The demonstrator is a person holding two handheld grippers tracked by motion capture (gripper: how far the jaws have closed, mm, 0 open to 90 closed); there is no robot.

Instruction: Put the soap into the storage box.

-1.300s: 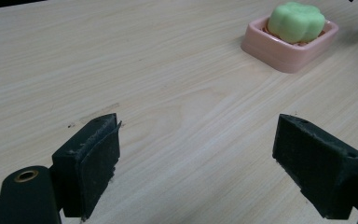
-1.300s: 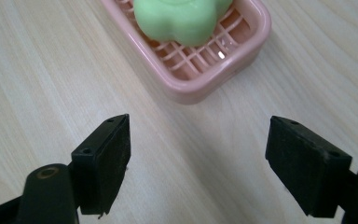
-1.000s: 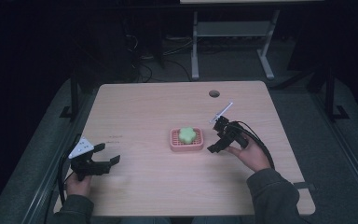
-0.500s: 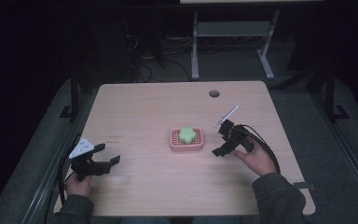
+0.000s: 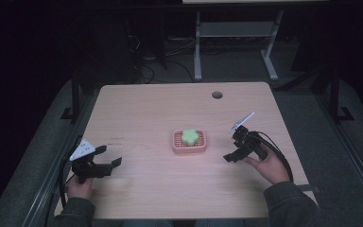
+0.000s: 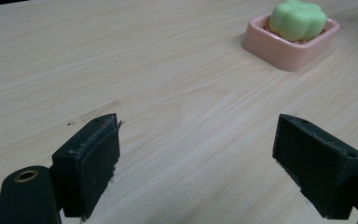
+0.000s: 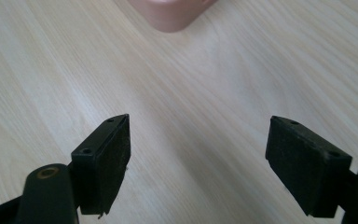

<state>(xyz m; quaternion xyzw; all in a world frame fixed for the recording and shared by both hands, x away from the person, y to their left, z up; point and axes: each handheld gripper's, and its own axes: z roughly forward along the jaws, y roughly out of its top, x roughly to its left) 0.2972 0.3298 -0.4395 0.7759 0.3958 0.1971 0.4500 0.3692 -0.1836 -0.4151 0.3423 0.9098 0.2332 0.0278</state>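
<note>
A pink soap dish point(image 5: 189, 146) sits mid-table with a green flower-shaped soap point(image 5: 189, 136) in it. The left gripper view shows the same dish point(image 6: 284, 49) and soap point(image 6: 297, 19) far off at the upper right. My left gripper point(image 5: 108, 160) rests near the table's front left corner, open, nothing between its jaws point(image 6: 200, 154). My right gripper point(image 5: 230, 152) hovers to the right of the dish, open and empty point(image 7: 198, 158). A corner of the dish point(image 7: 170, 16) shows at the top of the right gripper view.
The light wooden table point(image 5: 142, 113) has a round cable hole point(image 5: 217, 94) near its far edge. Behind the table stand a metal frame point(image 5: 236, 38) and loose cables on a dark floor. A small dark scuff point(image 6: 98, 109) marks the wood ahead of the left jaws.
My right gripper has drawn back to the right and toward the person, away from the dish. The left gripper has stayed put.
</note>
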